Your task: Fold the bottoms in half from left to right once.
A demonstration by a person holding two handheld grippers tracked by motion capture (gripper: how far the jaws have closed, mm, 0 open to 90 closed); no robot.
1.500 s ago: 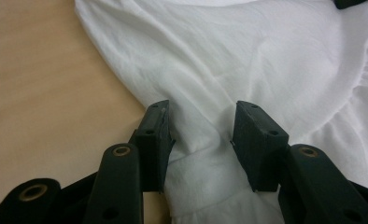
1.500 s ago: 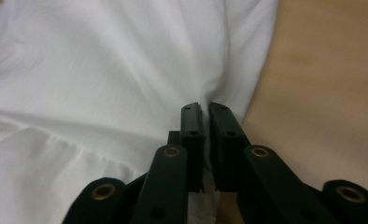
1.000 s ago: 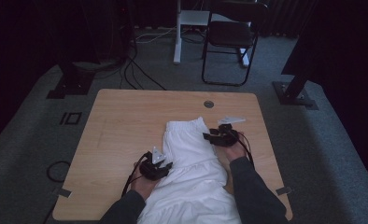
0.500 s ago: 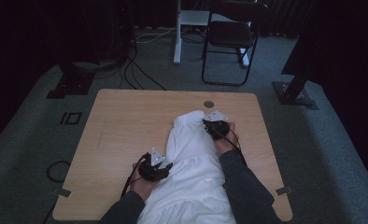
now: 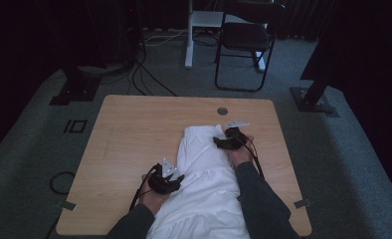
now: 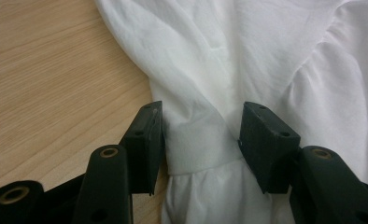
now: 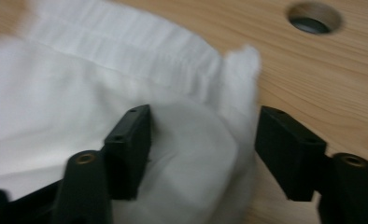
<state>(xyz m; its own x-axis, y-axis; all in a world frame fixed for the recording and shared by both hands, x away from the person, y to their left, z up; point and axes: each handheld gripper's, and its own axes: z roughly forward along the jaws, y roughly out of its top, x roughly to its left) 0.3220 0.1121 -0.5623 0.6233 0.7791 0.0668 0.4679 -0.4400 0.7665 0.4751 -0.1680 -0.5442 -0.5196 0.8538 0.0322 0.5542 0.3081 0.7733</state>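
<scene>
The white cloth garment [image 5: 204, 174] lay on the wooden worktop [image 5: 134, 134]. The left tool [image 6: 201, 135] pinched its gathered fold. The right tool [image 7: 203, 140] had just opened, with cloth between its jaws.

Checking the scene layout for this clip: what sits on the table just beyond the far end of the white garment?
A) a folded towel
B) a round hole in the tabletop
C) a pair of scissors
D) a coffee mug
B: a round hole is cut into the wooden table just past the far edge of the white garment, and the right gripper view shows it too.
</scene>
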